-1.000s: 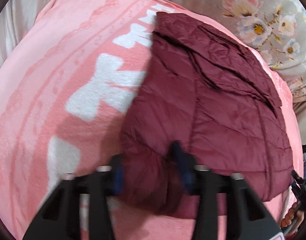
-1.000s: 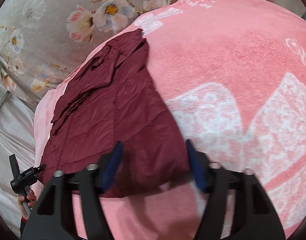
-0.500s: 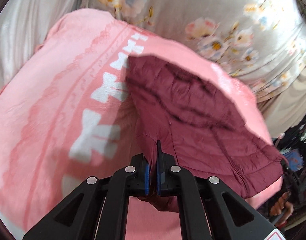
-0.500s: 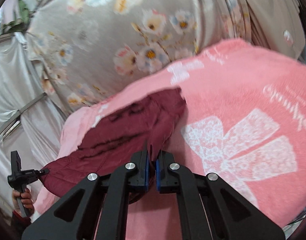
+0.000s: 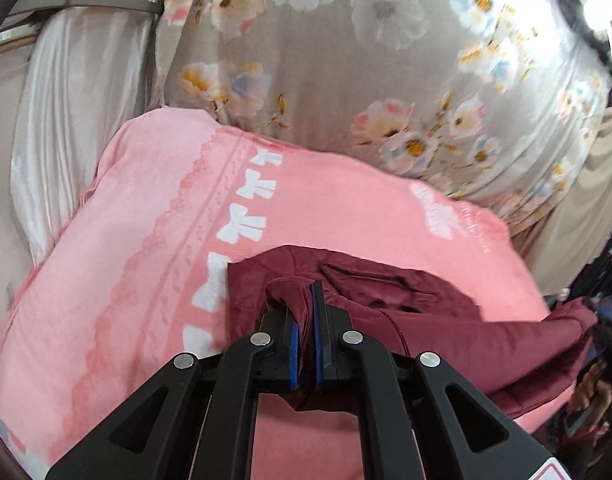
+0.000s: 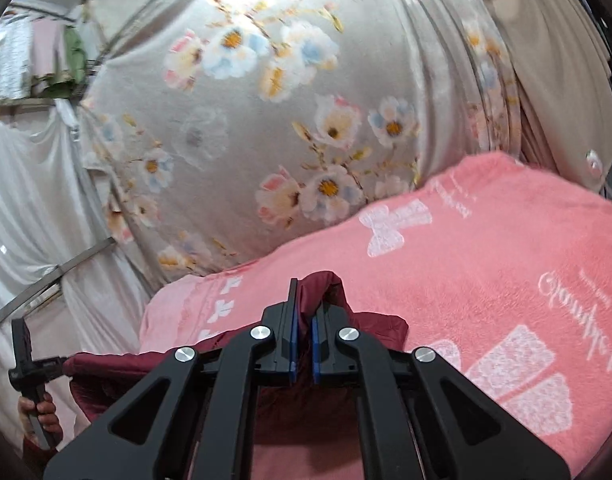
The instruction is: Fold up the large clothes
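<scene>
A dark red quilted jacket (image 5: pixel 446 320) lies on a pink blanket (image 5: pixel 154 264). My left gripper (image 5: pixel 304 312) is shut on a bunched corner of the jacket and holds it lifted off the blanket. My right gripper (image 6: pixel 304 312) is shut on another corner of the jacket (image 6: pixel 326 292), also lifted. The jacket hangs between the two grippers; its far end (image 6: pixel 118 368) reaches the other gripper, seen at the left edge of the right wrist view. Most of the jacket is hidden behind the gripper bodies.
The pink blanket (image 6: pixel 486 280) with white bows covers the work surface. A grey floral cloth (image 5: pixel 386 60) hangs behind it, and white curtains (image 6: pixel 34 208) hang at the left. The blanket's edge drops off at the right (image 5: pixel 518 248).
Both grippers went from open around the jacket's near edge to shut on it. They then rose and lifted the edge, so the views now tilt up toward the floral cloth.
</scene>
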Tool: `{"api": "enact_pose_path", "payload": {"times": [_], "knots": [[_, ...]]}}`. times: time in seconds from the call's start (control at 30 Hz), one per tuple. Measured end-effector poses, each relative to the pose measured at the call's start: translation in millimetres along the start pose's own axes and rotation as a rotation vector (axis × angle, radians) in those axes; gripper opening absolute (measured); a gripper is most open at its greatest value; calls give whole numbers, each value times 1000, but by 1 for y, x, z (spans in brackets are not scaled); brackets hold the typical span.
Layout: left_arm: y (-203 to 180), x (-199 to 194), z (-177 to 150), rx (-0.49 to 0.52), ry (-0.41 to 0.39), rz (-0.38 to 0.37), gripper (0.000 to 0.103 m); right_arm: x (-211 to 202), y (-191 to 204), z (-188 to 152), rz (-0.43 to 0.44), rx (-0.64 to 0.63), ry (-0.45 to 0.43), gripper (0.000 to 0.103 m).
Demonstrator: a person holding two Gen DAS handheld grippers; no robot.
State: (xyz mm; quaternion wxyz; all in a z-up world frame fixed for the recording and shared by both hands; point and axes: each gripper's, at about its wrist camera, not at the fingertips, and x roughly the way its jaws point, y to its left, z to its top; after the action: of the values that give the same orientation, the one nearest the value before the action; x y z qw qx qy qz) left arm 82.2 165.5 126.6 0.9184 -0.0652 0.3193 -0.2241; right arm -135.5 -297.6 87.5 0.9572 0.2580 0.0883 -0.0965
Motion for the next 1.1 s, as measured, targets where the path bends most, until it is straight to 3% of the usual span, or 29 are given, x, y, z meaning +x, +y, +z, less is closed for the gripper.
{"api": "enact_pose_path", "payload": {"times": [0.27,0.43,0.57,0.73,0.9,1.1], "knots": [[0,151,16,58,143,197,10,142,-39,-27,-180,26,167,4],[4,207,9,94,198,269,16,186,-54,-39,-232,27,207,4],[11,233,4,75,231,283,16,205,-60,-43,-248,25,227,6],[22,235,7,-9,234,238,17,199,-59,-36,-213,40,181,13],[28,210,21,-52,204,160,17,183,-58,-30,-218,23,119,43],[26,184,42,-47,166,124,20,173,-62,-32,-227,24,118,49]]}}
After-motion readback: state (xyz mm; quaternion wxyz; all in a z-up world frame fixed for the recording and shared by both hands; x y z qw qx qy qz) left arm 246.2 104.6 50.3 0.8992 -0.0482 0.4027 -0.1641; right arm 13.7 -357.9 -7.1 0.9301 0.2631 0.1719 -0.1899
